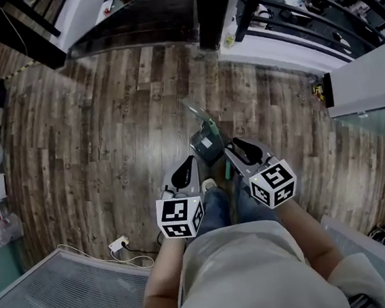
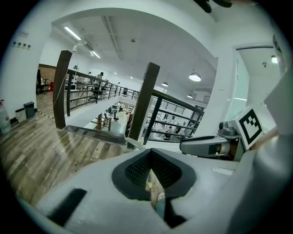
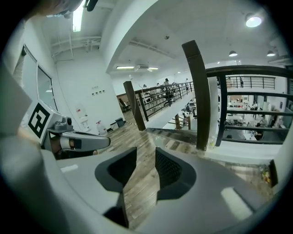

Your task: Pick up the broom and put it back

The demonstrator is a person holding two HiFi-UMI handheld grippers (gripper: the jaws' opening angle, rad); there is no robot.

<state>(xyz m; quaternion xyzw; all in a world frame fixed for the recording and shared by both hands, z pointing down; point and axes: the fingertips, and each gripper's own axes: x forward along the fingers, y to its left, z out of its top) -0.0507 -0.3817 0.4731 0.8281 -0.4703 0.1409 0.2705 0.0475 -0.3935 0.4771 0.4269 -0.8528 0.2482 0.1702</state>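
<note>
Closest under the head camera, a pale shirt point(image 1: 260, 273) and two forearms lead to the grippers, each carrying a marker cube. On the left gripper point(image 1: 191, 162) the jaws meet at their tips and pinch nothing; below them only the person's jeans point(image 1: 215, 205) and a shoe point(image 1: 209, 183) show. On the right gripper point(image 1: 236, 144) the jaws stand well apart and empty, with bare planks visible through the gap.

Just ahead, between the two grippers, a dark grey piece with a pale label point(image 1: 206, 144) stands on the wooden floor point(image 1: 109, 145), and a glossy clear strip point(image 1: 200, 112) slants away from it. This looks like the broom, though the steep downward view leaves its shape unsure. Neither gripper holds it.

Off to the left, a white plug with a cable point(image 1: 118, 245) lies on the planks. Farther out rise a dark post point(image 1: 213, 11) and a black railing point(image 1: 299, 2).
</note>
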